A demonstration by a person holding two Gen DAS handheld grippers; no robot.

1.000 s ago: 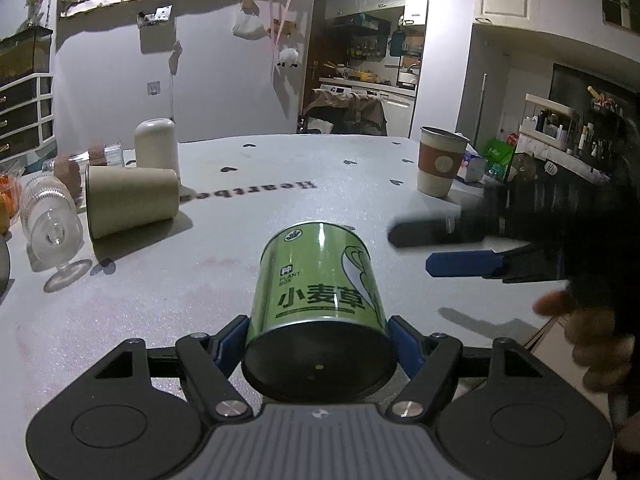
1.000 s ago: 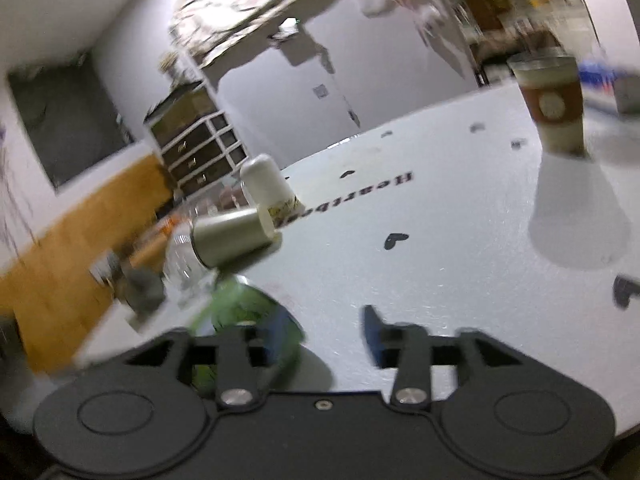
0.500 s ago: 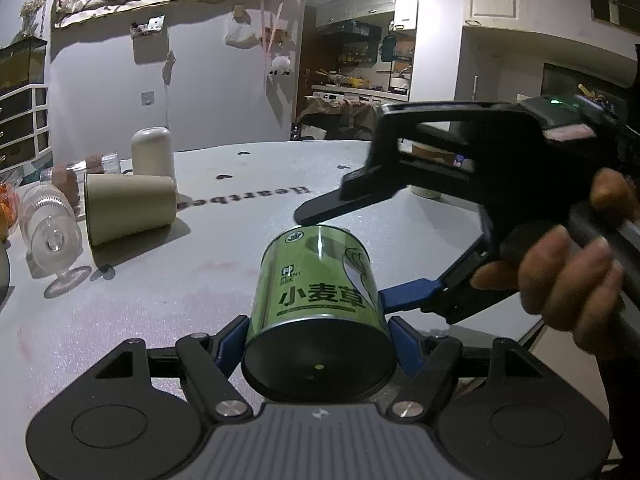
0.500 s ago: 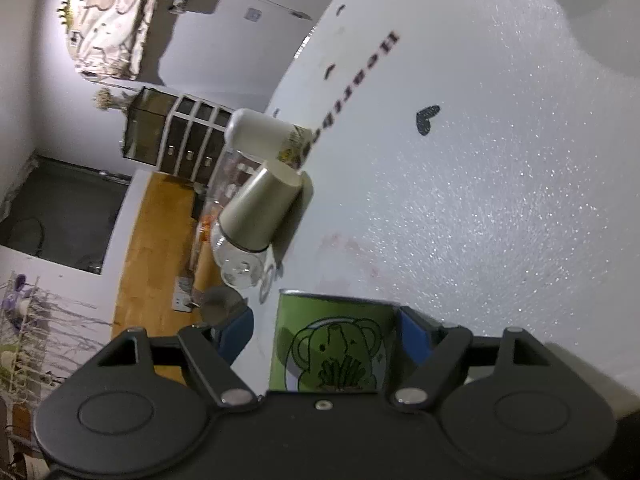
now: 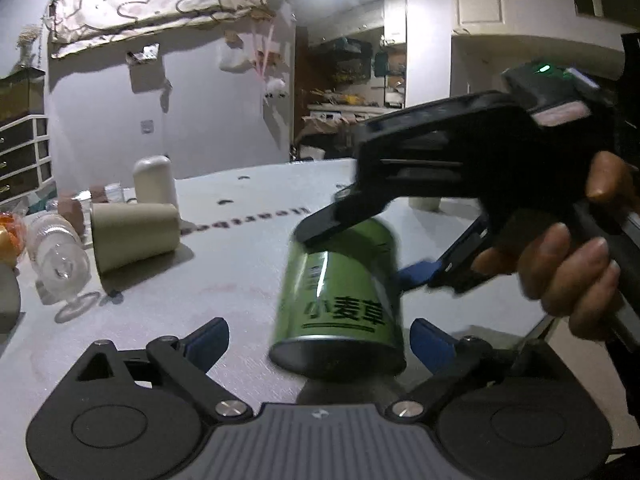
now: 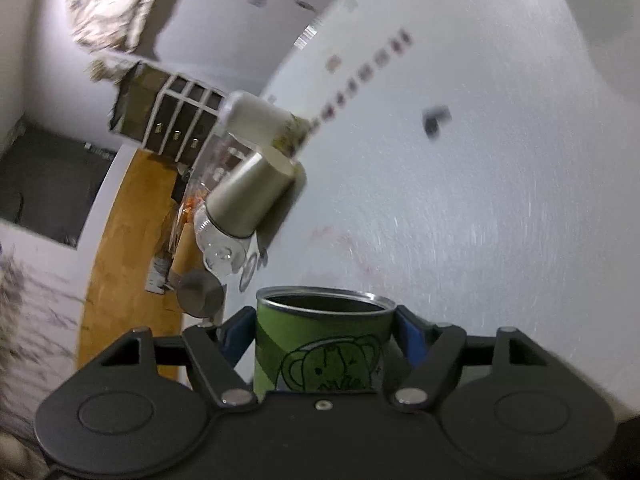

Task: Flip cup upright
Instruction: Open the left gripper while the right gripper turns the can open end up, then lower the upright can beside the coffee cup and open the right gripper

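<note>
Two tools meet over the green cup (image 5: 340, 300) above the grey counter (image 5: 160, 300): the right tool (image 6: 326, 344) pinches it across its sides near the open rim, while the left tool (image 5: 320, 344) stands spread wide, its blue pads clear of the cup's closed base. Held off the counter, the cup's long axis runs from the left tool's camera away towards the rim, so righting it likely falls to the right hand.

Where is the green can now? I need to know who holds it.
The green can is held tilted over the table between the right gripper's fingers, ahead of the open left gripper.
</note>
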